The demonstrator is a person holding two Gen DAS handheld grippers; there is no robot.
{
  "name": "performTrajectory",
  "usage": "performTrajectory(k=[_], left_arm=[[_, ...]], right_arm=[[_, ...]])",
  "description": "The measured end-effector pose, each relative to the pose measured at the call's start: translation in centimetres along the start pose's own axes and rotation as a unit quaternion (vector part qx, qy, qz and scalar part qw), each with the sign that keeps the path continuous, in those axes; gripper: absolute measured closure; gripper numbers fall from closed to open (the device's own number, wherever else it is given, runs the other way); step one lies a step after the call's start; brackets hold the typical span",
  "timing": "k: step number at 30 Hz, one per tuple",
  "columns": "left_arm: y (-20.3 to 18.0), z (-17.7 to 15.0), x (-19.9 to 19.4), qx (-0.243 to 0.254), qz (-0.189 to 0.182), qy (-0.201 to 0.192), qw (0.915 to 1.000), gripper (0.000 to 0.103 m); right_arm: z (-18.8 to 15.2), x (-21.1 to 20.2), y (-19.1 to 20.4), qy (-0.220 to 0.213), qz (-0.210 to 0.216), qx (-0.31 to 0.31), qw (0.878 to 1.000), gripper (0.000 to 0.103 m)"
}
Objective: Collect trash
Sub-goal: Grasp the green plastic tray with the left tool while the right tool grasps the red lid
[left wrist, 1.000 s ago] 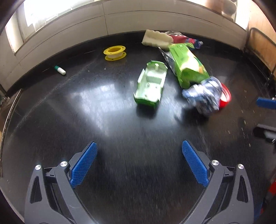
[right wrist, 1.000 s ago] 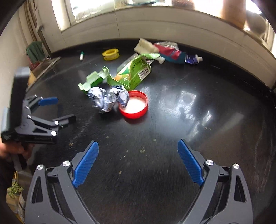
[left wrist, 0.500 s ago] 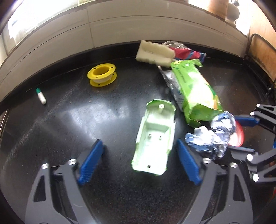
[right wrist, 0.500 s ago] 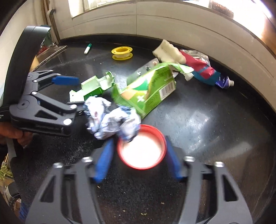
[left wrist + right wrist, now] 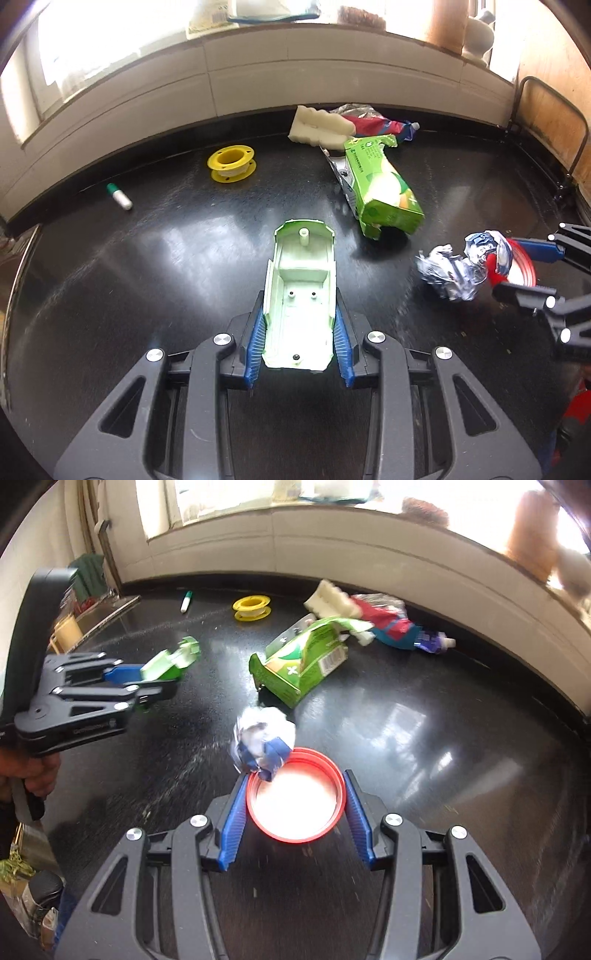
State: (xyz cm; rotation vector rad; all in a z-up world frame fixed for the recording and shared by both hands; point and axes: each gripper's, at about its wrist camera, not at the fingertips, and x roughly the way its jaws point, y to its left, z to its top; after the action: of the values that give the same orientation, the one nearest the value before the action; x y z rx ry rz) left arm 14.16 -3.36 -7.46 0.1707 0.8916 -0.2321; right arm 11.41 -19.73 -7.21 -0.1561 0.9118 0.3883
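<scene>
A dark, glossy counter (image 5: 147,280) runs under a window, with trash scattered over it.

Left wrist view, from left to right: a small green-capped marker (image 5: 119,196) lies near the back wall. Beside it, further right, sits a yellow spool (image 5: 231,163). In the centre foreground the left gripper (image 5: 300,345) is closed on a pale green plastic shell (image 5: 301,299), its blue pads pressing both long sides of the near end; the shell lies hollow side up and points away from the camera. Behind it, near the wall, a white foam block (image 5: 320,126) touches a red and blue tube (image 5: 384,125). A torn green carton (image 5: 384,188) lies in front of them. At the right edge, a crumpled foil ball (image 5: 456,266) touches a red lid (image 5: 517,264) held by the right gripper (image 5: 524,267).

Right wrist view, from left to right: the left gripper (image 5: 147,681) holds the shell (image 5: 171,661), apart from the rest. In the centre foreground the right gripper (image 5: 295,806) is clamped on the lid (image 5: 295,801), pads against its rim on both sides, open side up. The foil (image 5: 264,738) rests against the lid's far rim. The carton (image 5: 301,659) lies beyond, with the foam (image 5: 328,600) and tube (image 5: 397,626) behind it.
</scene>
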Motion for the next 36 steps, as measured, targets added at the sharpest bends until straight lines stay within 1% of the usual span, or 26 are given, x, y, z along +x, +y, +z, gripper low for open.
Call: performTrajectory(k=[5,7,10,13,15,16,17,18,19,20,22,23,24,25,26,27,28,29,30,33,36], left_arm=[[-0.3,-2.6,-3.8,-0.006,0.008,-0.005,0.9999,0.071],[-0.5,-3.7,-4.8,-0.01,0.007,-0.006,0.9999,0.071],[-0.7,-4.7,-5.8,-0.013,0.004,-0.007,0.9999,0.071],[-0.6,-5.5,-6.7,-0.023,0.004,-0.007,0.9997,0.071],[-0.3,-5.7,-7.2,-0.031,0.005,-0.009,0.9995,0.071],[-0.2,-5.8,-7.4,-0.033,0.005,-0.009,0.9994,0.071],[-0.1,-5.9,-7.7,-0.036,0.008,-0.011,0.9993,0.071],[0.1,-5.8,-8.1,-0.038,0.011,-0.015,0.9991,0.071],[0.2,-5.8,-8.4,-0.038,0.012,-0.018,0.999,0.071],[0.4,-5.8,-8.6,-0.039,0.011,-0.019,0.999,0.071],[0.7,-5.6,-8.5,-0.043,0.008,-0.015,0.9989,0.071],[0.8,-5.6,-8.4,-0.045,0.008,-0.012,0.9989,0.071],[0.9,-5.6,-8.4,-0.046,0.012,-0.013,0.9988,0.071],[1.0,-5.6,-8.4,-0.045,0.012,-0.014,0.9988,0.071],[1.1,-5.6,-8.4,-0.046,0.012,-0.013,0.9988,0.071],[1.2,-5.6,-8.3,-0.049,0.009,-0.011,0.9987,0.071],[1.3,-5.6,-8.1,-0.051,0.007,-0.007,0.9987,0.071],[1.4,-5.6,-8.0,-0.051,0.008,-0.006,0.9986,0.071],[1.5,-5.6,-8.1,-0.05,0.01,-0.007,0.9987,0.071],[1.7,-5.7,-8.2,-0.05,0.009,-0.01,0.9987,0.071],[2.1,-5.6,-7.6,-0.051,0.013,-0.005,0.9986,0.071]], right_arm=[[-1.9,-3.6,-0.9,-0.014,-0.022,0.024,0.999,0.054],[-2.5,-4.6,-1.3,-0.02,-0.038,0.029,0.999,0.054],[-2.8,-6.0,-2.1,-0.022,-0.033,0.05,0.998,0.054],[-2.3,-7.3,-2.5,-0.035,-0.013,0.066,0.997,0.054],[-2.0,-8.1,-2.6,-0.042,-0.009,0.071,0.997,0.054],[-1.8,-8.3,-2.4,-0.043,-0.019,0.064,0.997,0.054],[-1.5,-8.5,-2.3,-0.045,-0.018,0.061,0.997,0.054],[-1.3,-8.8,-2.5,-0.048,-0.003,0.071,0.996,0.054],[-1.0,-8.9,-2.5,-0.052,-0.003,0.073,0.996,0.054],[-0.8,-8.8,-2.2,-0.052,-0.01,0.066,0.996,0.054],[-0.4,-7.6,-1.9,-0.026,-0.016,0.058,0.998,0.054],[-0.3,-7.3,-1.8,-0.022,-0.016,0.06,0.998,0.054],[-0.1,-7.5,-1.6,-0.027,-0.015,0.06,0.998,0.054],[0.2,-8.1,-1.5,-0.046,-0.015,0.057,0.997,0.054],[0.3,-8.1,-1.4,-0.056,-0.02,0.053,0.997,0.054],[0.3,-6.9,-1.3,-0.04,-0.032,0.047,0.998,0.054],[0.2,-4.5,-1.5,0.012,-0.042,0.037,0.998,0.054],[-0.2,-2.7,-1.9,0.046,-0.045,0.042,0.997,0.054],[-0.4,-2.2,-2.2,0.052,-0.048,0.048,0.996,0.054],[-0.6,-2.7,-2.9,0.045,-0.045,0.066,0.996,0.054],[-0.7,-2.6,-2.5,0.045,-0.048,0.054,0.996,0.054]])
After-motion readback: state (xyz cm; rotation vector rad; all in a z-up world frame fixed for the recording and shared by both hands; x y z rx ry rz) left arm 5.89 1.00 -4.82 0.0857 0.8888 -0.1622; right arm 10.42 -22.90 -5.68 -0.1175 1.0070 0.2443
